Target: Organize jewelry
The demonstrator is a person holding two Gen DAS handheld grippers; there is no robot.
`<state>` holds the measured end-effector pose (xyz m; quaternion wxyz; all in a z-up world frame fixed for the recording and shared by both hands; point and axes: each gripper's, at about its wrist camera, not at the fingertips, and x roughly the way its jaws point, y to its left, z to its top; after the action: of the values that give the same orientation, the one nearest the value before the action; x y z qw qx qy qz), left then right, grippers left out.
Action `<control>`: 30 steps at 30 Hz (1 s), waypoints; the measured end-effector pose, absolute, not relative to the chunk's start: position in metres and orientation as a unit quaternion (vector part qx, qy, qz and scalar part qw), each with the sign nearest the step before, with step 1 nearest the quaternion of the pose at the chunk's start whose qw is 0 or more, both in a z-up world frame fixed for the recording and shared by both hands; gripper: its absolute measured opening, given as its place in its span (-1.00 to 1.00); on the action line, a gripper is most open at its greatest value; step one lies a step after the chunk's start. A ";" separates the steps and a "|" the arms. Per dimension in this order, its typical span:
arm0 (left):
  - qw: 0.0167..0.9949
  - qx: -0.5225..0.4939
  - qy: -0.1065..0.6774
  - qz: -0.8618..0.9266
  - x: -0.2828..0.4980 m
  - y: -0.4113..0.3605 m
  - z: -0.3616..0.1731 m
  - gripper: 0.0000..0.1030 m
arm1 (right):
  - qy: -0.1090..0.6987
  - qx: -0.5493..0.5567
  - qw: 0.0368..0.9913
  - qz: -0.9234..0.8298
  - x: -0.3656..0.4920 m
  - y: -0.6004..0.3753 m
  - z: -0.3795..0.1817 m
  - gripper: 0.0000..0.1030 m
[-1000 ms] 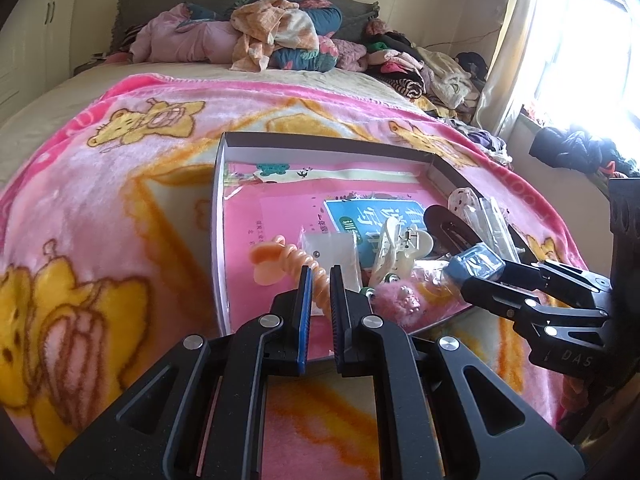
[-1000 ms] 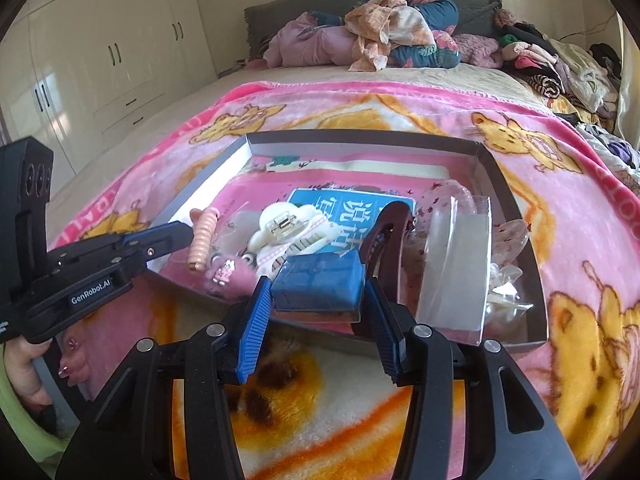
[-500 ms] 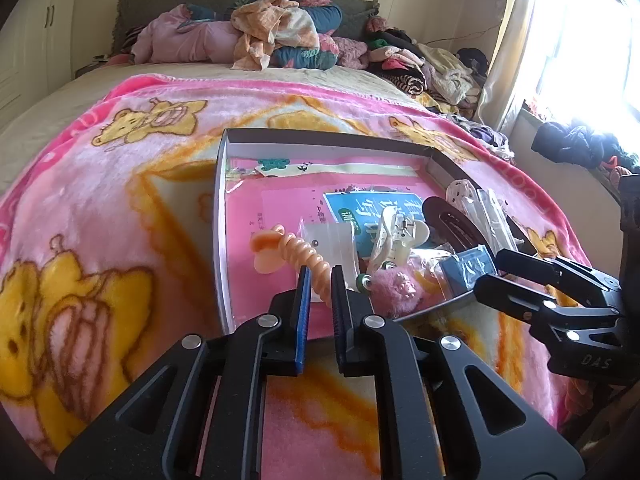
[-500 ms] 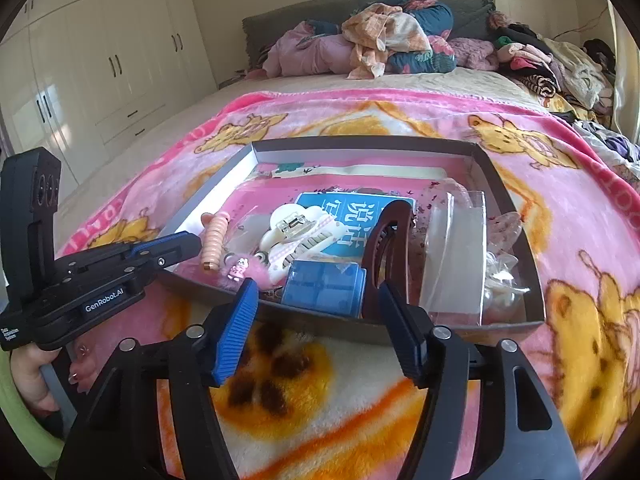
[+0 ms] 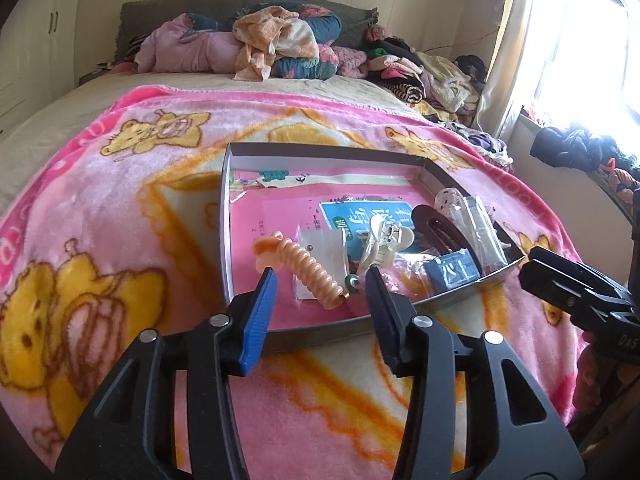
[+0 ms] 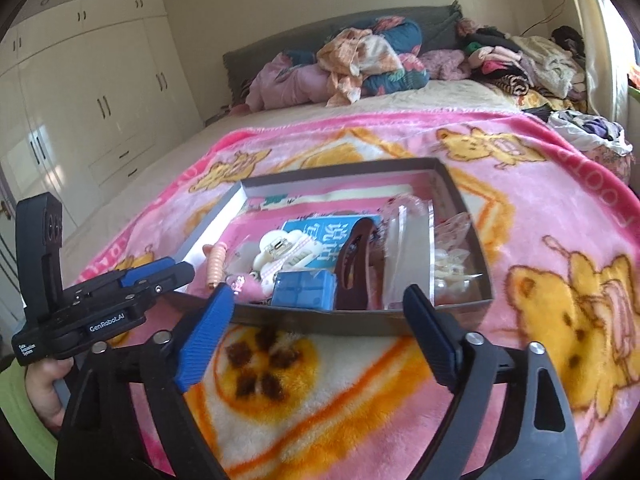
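Observation:
A shallow grey tray (image 5: 320, 330) (image 6: 328, 326) lies on the pink blanket and holds hair accessories. Inside it are a peach spiral hair tie (image 5: 310, 270) (image 6: 216, 266), a white claw clip (image 5: 382, 242) (image 6: 288, 250), a brown hair clip (image 5: 440, 226) (image 6: 356, 264), a small blue box (image 5: 452, 270) (image 6: 304, 290) and a pink pompom (image 6: 246, 286). My left gripper (image 5: 322, 284) hovers at the tray's near edge, its jaws opening, the spiral tie lying between them untouched. My right gripper (image 6: 318, 312) stands back from the tray's near wall, its jaws opening wide with nothing held.
A pink cartoon blanket (image 5: 120, 220) covers the bed. Piled clothes and pillows (image 5: 272, 40) lie at the headboard and along the right side. A clear plastic packet (image 6: 410, 256) leans in the tray's right part. White wardrobes (image 6: 80, 100) stand left; a hand (image 6: 42, 392) grips the left tool.
My right gripper let go of the blue box, which now lies in the tray, and drew back while widening. My left gripper went from shut to part open.

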<state>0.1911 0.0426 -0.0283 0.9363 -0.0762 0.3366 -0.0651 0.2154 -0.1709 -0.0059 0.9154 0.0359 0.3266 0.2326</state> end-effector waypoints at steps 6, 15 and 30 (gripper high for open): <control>0.941 -0.073 0.323 -0.070 0.182 0.037 -0.018 0.18 | 0.307 0.050 0.925 0.217 0.203 -0.186 0.003 0.80; 0.946 -0.071 0.307 -0.080 0.165 0.024 -0.004 0.76 | 0.284 0.054 0.937 0.195 0.183 -0.205 0.014 0.87; 0.953 -0.058 0.288 -0.075 0.141 0.008 0.005 0.78 | 0.256 0.028 0.952 0.167 0.151 -0.222 0.026 0.87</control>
<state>0.1407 0.0081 0.0049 0.9529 -0.0577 0.2880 -0.0753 0.1511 -0.2222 0.0264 0.9517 0.0275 0.2559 0.1673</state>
